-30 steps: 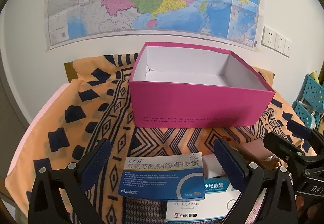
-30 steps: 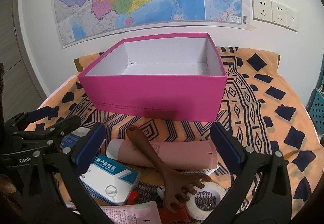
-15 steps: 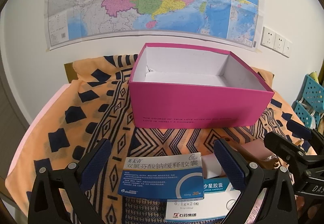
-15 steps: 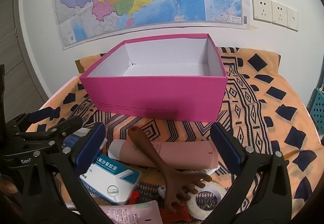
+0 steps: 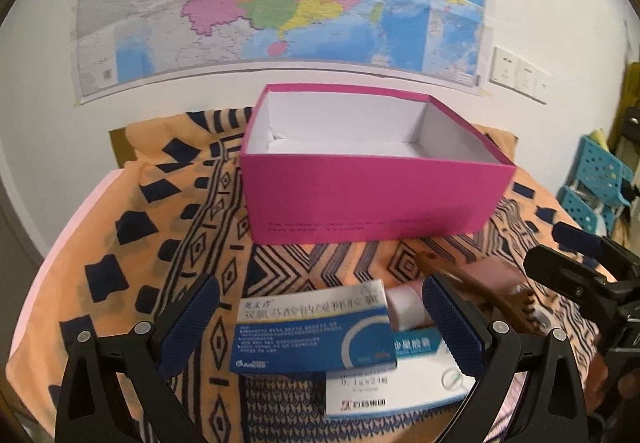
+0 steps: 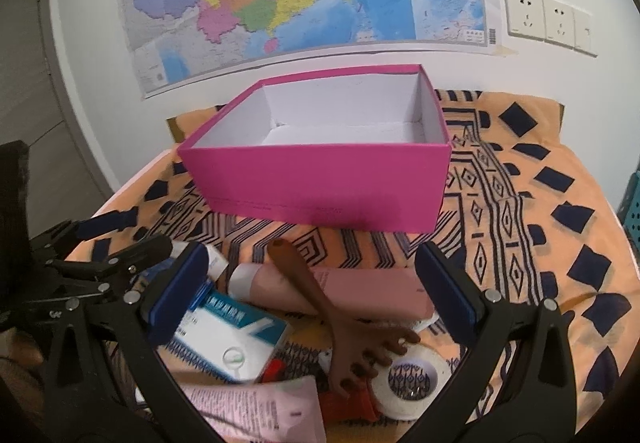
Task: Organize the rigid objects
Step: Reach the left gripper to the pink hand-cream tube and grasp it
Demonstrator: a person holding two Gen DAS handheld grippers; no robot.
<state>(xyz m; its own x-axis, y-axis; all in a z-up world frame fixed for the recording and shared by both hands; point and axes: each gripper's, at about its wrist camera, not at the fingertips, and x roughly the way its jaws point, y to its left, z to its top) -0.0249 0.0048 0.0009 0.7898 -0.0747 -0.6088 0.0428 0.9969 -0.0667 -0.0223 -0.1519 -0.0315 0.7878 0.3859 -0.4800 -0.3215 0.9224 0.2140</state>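
Backscratcher (image 6: 320,307) | claw end toward camera, handle toward pink box (image 6: 320,183) | both tools spread

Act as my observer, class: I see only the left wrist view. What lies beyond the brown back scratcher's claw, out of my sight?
Observer: A white tape roll lies flat, touching the back scratcher at its claw.
Operator: Anything nearer that camera?
Observer: A second pink tube with printed text, at the bottom edge.
Operator: Anything under the claw?
Observer: Something red, too hidden to identify.
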